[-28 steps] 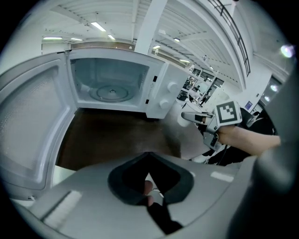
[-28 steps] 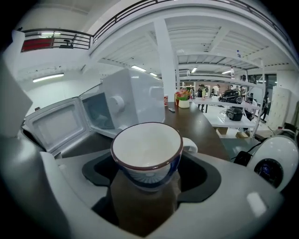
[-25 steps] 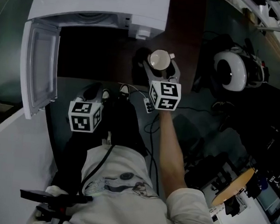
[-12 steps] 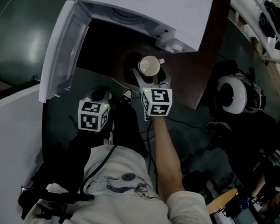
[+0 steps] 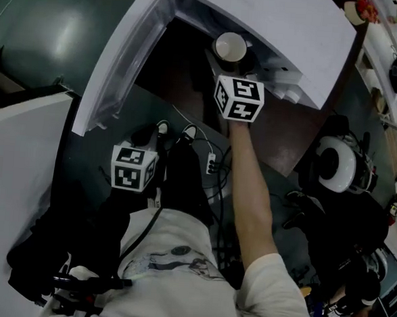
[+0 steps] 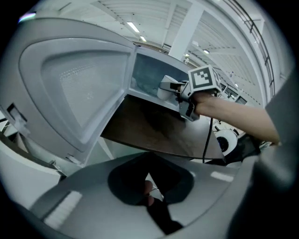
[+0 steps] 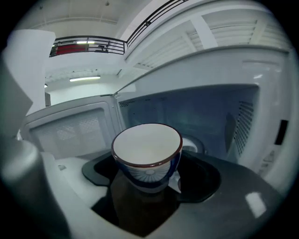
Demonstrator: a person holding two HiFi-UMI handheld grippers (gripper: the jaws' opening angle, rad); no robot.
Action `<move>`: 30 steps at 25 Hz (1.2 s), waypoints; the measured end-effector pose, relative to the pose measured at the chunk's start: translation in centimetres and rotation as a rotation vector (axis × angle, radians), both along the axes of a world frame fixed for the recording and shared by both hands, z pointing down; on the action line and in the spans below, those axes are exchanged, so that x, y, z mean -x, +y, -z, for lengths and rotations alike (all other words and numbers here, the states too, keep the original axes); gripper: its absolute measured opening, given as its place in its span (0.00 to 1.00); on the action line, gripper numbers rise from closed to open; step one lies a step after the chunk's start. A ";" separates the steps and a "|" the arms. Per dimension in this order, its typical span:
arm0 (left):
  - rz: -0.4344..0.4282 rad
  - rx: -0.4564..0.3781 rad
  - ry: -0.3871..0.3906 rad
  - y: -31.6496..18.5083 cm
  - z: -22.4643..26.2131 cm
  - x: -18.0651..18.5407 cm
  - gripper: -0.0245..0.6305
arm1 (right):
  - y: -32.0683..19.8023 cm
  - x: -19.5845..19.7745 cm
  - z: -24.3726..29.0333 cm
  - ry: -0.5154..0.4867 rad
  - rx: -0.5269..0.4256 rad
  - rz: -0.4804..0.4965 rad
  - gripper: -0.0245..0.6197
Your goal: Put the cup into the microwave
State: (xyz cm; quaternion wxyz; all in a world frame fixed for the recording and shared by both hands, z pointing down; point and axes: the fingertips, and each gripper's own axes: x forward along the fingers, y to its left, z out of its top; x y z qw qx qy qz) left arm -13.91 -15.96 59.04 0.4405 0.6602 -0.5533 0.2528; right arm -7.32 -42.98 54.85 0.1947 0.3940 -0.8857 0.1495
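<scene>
White with a dark red rim and a blue pattern, the cup (image 7: 147, 156) sits upright, clamped in the jaws of the right hand-held gripper (image 7: 147, 179) at the mouth of the open microwave (image 5: 262, 23), above the brown tabletop (image 5: 189, 99). The microwave door (image 5: 120, 61) stands wide open. The left hand-held gripper (image 5: 144, 134) hangs low near the person's body, jaws together on nothing.

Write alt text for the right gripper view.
A white cup with a dark red rim and a blue pattern is held upright between the right tongs and looks empty. Behind it is the pale inside of an open microwave, with its door swung out to the left.
</scene>
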 end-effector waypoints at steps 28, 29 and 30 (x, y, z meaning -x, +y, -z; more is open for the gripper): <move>0.043 0.072 0.009 1.8 -1.8 3.1 0.04 | -11.5 1.1 -1.4 -0.034 -0.095 -0.207 0.65; 0.042 0.073 0.009 1.8 -1.8 3.1 0.04 | -11.6 1.0 -1.3 -0.038 -0.100 -0.208 0.65; 0.041 0.073 0.011 1.8 -1.9 3.0 0.04 | -11.8 1.0 -1.3 -0.042 -0.102 -0.207 0.65</move>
